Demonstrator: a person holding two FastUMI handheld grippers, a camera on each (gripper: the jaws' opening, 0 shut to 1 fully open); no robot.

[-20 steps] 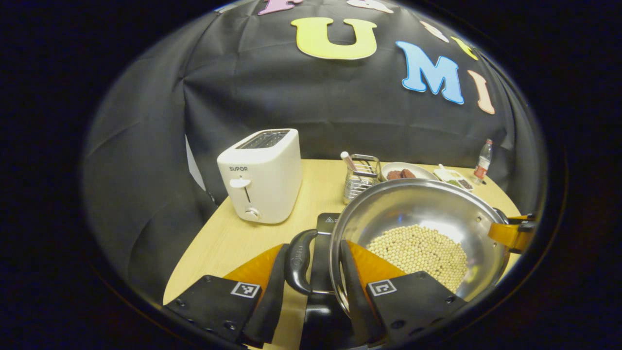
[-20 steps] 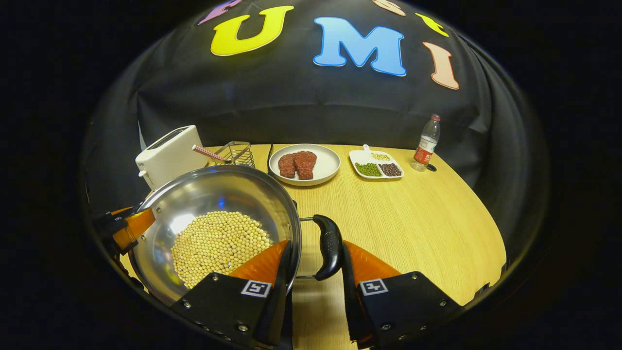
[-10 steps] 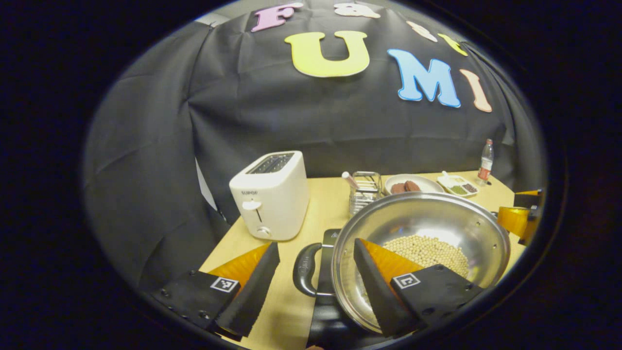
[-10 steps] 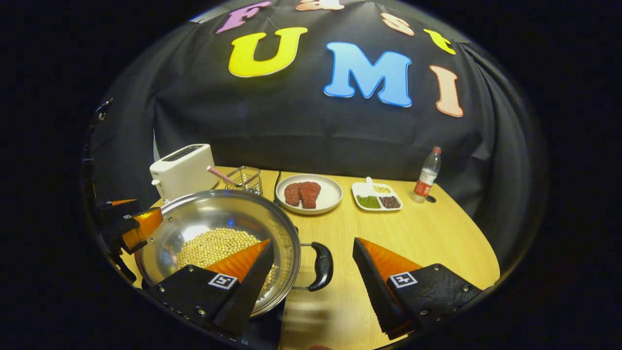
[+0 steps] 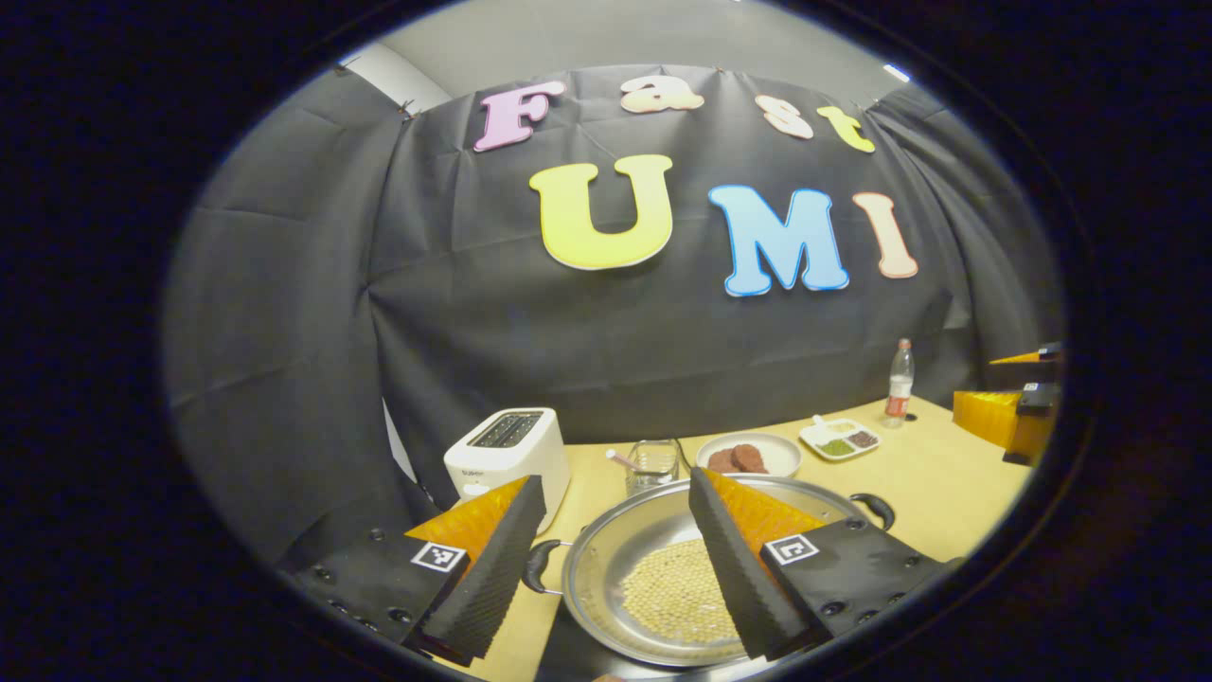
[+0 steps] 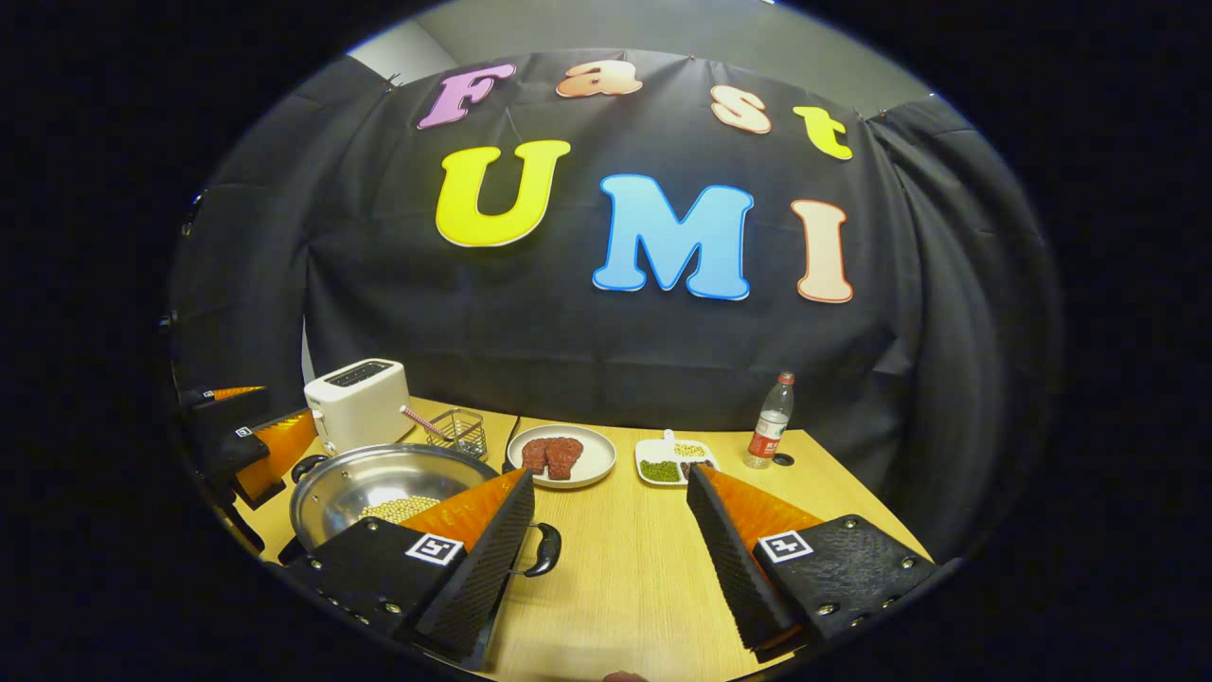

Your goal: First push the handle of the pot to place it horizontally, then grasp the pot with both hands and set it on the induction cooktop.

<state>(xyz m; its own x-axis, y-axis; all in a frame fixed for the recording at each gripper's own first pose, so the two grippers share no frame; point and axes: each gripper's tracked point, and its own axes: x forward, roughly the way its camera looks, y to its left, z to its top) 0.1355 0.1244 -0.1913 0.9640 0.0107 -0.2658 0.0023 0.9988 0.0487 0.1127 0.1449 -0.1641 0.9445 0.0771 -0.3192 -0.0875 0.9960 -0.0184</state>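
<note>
Both grippers have released the handles and pulled back above the pot (image 5: 663,587). Left gripper (image 5: 615,559) and right gripper (image 6: 606,559) stand wide open, empty. Pot rests on the cooktop (image 5: 568,654); placement appears complete.

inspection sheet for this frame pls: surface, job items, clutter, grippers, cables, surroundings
Surface: wooden table, bare at right.
Job's things: pot holding soybeans, on the dark cooktop; both pot handles free.
Clutter: toaster, wire basket, plate of meat, divided dish, bottle.
Grippers: left gripper and right gripper above the table, jaws open, holding nothing.
Cables: dark cord beside the basket.
Surroundings: black cloth wall.
</note>
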